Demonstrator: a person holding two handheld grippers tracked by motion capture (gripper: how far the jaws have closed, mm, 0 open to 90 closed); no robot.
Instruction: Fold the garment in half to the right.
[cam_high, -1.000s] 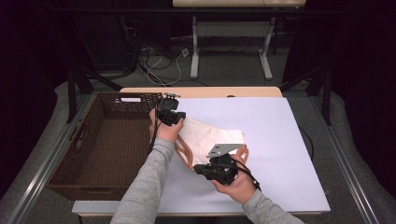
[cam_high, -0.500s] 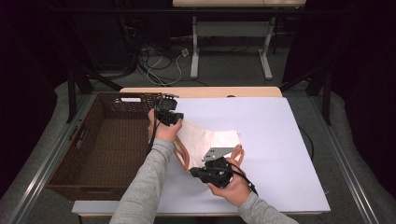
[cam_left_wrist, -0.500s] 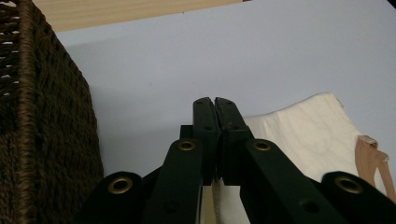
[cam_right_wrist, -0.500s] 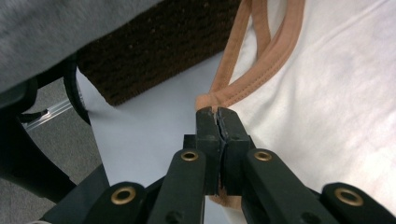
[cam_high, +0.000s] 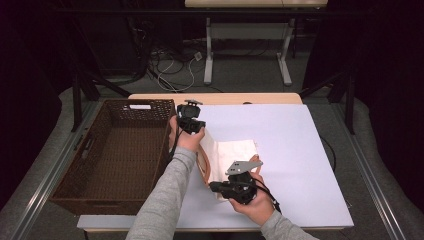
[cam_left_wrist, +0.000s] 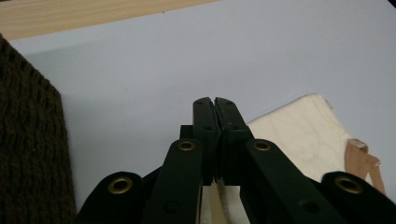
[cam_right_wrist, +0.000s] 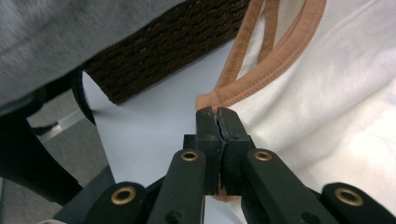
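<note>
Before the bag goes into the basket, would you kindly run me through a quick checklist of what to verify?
1. Left gripper shut on the cream tote bag: ok; cloth between the jaws.
2. Right gripper shut on the bag's orange-trimmed edge: ok.
3. Bag lifted off the table: cannot tell.
4. Wicker basket has room: ok; looks empty.
5. Orange handles free of the basket rim: ok; they lie beside it.

bag partly hidden, perhaps folded
</note>
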